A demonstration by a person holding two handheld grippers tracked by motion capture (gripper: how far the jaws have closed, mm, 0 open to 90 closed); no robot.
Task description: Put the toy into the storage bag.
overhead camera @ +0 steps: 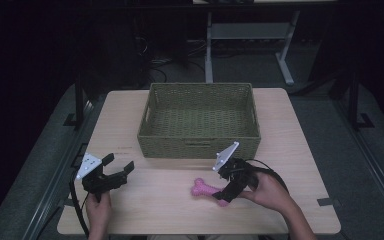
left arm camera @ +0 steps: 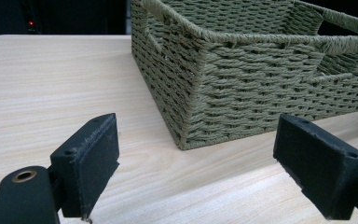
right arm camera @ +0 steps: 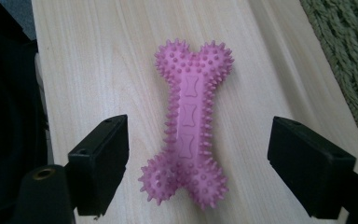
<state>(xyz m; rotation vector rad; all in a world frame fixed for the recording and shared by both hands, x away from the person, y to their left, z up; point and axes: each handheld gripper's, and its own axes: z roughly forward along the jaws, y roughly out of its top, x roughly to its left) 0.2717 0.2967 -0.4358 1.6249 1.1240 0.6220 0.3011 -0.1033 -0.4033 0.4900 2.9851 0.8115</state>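
High view: pink bone toy [overhead camera: 207,191] lay flat on counter [overhead camera: 145,210], just in front of basket [overhead camera: 199,120]; right gripper [overhead camera: 223,196] sat over its near end, prob lining up a pick. Left gripper [overhead camera: 118,165] hovered off to the side, idle.
Left gripper view: fingers [left arm camera: 91,163] wide apart, nothing btwn them, basket corner ahead.
Right gripper view: fingers [right arm camera: 102,161] wide, straddling the toy w/o touching. No readable writing
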